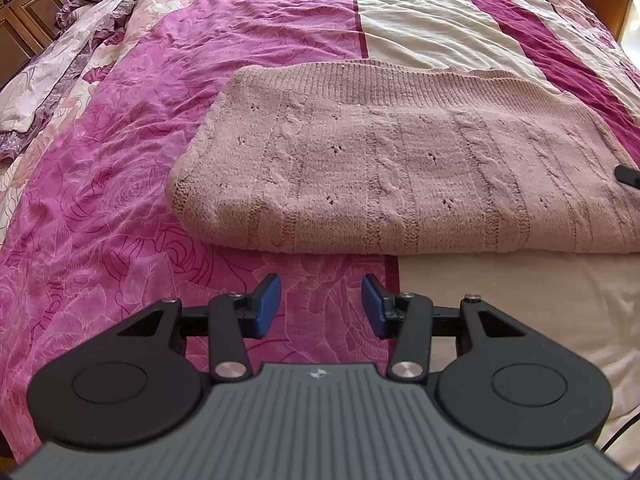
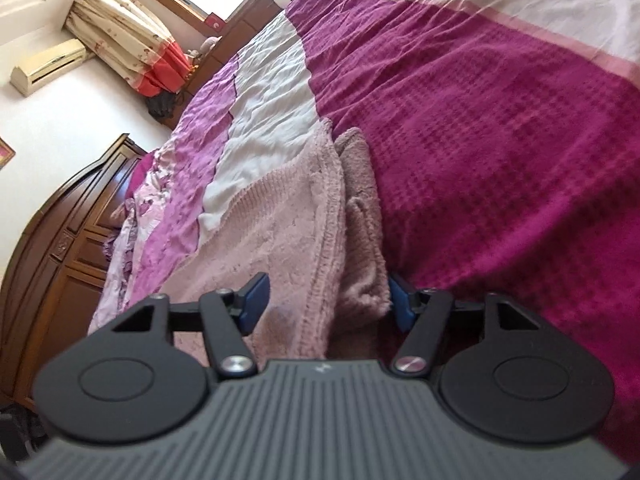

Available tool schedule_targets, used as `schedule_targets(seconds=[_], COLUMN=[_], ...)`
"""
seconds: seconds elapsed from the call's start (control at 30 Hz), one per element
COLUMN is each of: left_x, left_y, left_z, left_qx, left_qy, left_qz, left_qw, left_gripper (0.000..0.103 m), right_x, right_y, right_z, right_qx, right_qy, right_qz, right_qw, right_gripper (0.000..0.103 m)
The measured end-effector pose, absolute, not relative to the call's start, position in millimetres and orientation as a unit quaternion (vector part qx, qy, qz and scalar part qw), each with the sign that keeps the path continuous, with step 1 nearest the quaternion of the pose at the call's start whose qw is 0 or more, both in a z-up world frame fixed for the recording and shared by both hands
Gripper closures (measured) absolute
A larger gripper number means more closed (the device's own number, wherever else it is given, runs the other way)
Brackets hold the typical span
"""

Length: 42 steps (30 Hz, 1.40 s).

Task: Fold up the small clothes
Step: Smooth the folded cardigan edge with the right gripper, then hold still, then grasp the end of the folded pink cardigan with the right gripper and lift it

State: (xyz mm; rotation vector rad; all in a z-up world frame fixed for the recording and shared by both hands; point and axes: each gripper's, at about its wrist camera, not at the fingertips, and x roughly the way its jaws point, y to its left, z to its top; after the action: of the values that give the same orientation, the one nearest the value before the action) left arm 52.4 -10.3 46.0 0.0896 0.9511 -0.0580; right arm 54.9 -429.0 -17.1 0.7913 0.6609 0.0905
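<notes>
A dusty-pink cable-knit sweater [image 1: 400, 168] lies folded flat on the bed. My left gripper [image 1: 320, 304] hovers just short of the sweater's near edge; it is open, with only the bedspread between its blue pads. My right gripper [image 2: 326, 304] is rolled sideways at the sweater's [image 2: 280, 216] right end. The thick folded edge [image 2: 360, 240] runs between its jaws. One blue pad [image 2: 400, 306] touches the darker lower layer, while the other pad [image 2: 254, 304] stands over the top layer and does not visibly squeeze it. A black fingertip [image 1: 628, 174] of that gripper shows in the left wrist view.
The bedspread [image 1: 120, 200] has magenta floral, cream and dark purple stripes. A crumpled floral quilt [image 1: 60, 80] lies along the dark wooden headboard [image 2: 48, 272]. Curtains [image 2: 128, 36], a window and an air conditioner [image 2: 48, 64] stand beyond the bed.
</notes>
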Motion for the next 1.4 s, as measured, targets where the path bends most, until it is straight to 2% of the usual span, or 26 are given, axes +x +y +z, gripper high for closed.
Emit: schedule_targets(seconds=[0.03, 0.07, 0.13, 0.63, 0.67, 0.9, 1.4], left_x=[52.0, 52.0, 52.2, 49.4, 49.1, 41.6, 51.0], left_y=[-10.3, -10.1, -9.0, 18.0, 19.7, 32.0, 58.5], left_z=[45.8, 45.4, 44.4, 49.1, 49.8, 61.0, 86.8], left_qx=[0.043, 0.043, 0.042, 0.021, 0.021, 0.028, 0.034], left_qy=[0.457, 0.457, 0.459, 0.452, 0.451, 0.435, 0.412], left_qz=[-0.028, -0.029, -0.030, -0.018, -0.017, -0.012, -0.004], left_qw=[0.888, 0.888, 0.887, 0.892, 0.892, 0.900, 0.911], left_gripper=[0.050, 0.050, 0.050, 0.050, 0.050, 0.050, 0.050], right_x=[57.4, 58.4, 56.3, 49.9, 48.4, 47.3, 71.6], right_y=[-427.3, -426.7, -426.8, -430.7, -430.1, -409.7, -358.1], right_z=[-18.5, -20.0, -19.0, -25.2, -23.4, 9.4, 70.7], right_qx=[0.375, 0.380, 0.391, 0.451, 0.451, 0.418, 0.382], right_qy=[0.324, 0.327, 0.321, 0.294, 0.287, 0.256, 0.246], right_qz=[0.044, 0.050, 0.056, 0.016, 0.014, 0.009, 0.073], right_qw=[0.867, 0.864, 0.861, 0.843, 0.845, 0.872, 0.888], right_gripper=[0.066, 0.075, 0.077, 0.071, 0.078, 0.079, 0.080])
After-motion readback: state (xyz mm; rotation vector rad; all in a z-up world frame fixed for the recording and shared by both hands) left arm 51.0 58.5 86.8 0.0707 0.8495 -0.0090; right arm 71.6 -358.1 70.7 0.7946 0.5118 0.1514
